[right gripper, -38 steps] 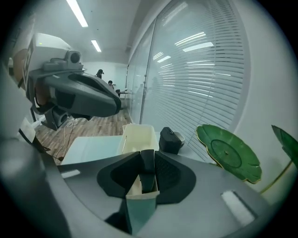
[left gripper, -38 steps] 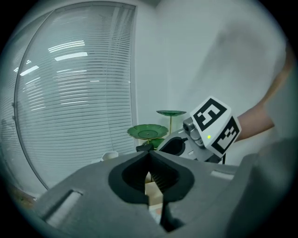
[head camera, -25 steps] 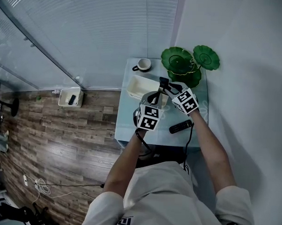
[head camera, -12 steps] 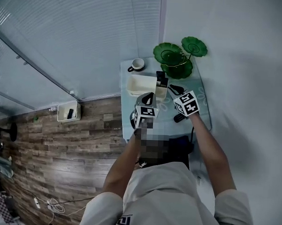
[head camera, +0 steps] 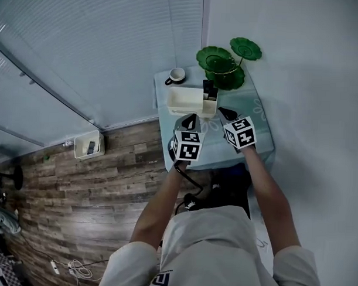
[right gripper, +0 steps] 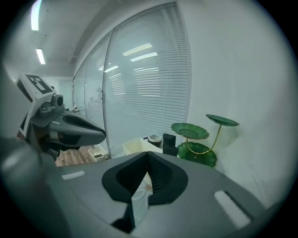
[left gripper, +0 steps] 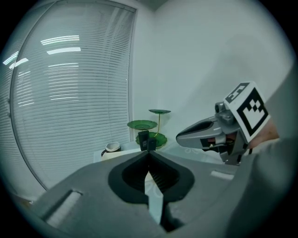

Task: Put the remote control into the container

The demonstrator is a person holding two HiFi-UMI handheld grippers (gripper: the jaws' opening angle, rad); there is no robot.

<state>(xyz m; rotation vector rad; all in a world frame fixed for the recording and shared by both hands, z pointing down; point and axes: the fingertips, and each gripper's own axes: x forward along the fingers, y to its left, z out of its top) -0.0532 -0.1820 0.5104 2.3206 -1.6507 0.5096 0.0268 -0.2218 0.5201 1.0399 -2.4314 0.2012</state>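
One remote control (head camera: 209, 89): black, slim, standing on end | inside cream container (head camera: 185, 102), at the end nearest green tiered stand (head camera: 224, 63) | on pale table (head camera: 260, 129) | left gripper (head camera: 191, 120): jaws together, empty | right gripper (head camera: 226, 113): jaws together, empty

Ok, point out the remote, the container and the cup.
remote (head camera: 209, 89): head view, on its dark upper end.
container (head camera: 188, 109): head view, on its white near wall.
cup (head camera: 178, 75): head view, on its rim.

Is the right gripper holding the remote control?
No, the right gripper is shut and empty, and the remote control stands in the white container.
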